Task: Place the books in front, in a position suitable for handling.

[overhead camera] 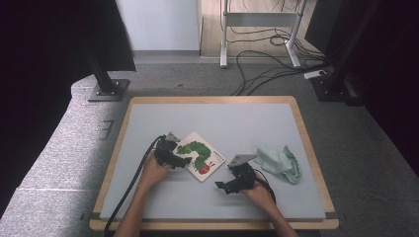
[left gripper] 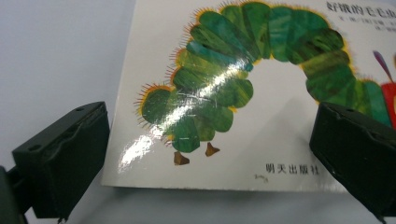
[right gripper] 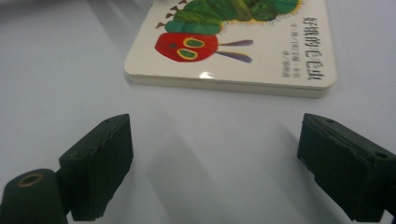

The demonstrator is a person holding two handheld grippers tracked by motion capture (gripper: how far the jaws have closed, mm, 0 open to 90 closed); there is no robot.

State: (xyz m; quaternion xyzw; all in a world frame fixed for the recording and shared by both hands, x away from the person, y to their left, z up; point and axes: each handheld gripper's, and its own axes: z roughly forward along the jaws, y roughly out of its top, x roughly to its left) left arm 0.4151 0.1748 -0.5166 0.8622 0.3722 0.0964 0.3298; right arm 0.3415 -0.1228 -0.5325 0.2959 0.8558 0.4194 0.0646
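Overhead view, two close views sharing book (overhead camera: 200, 156)

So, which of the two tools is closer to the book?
The left tool: its open jaws reach over the book. The right tool stays short of it.

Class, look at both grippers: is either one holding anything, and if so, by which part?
Nothing is held. The left gripper stands open over the caterpillar board book; the right gripper is open, short of it.
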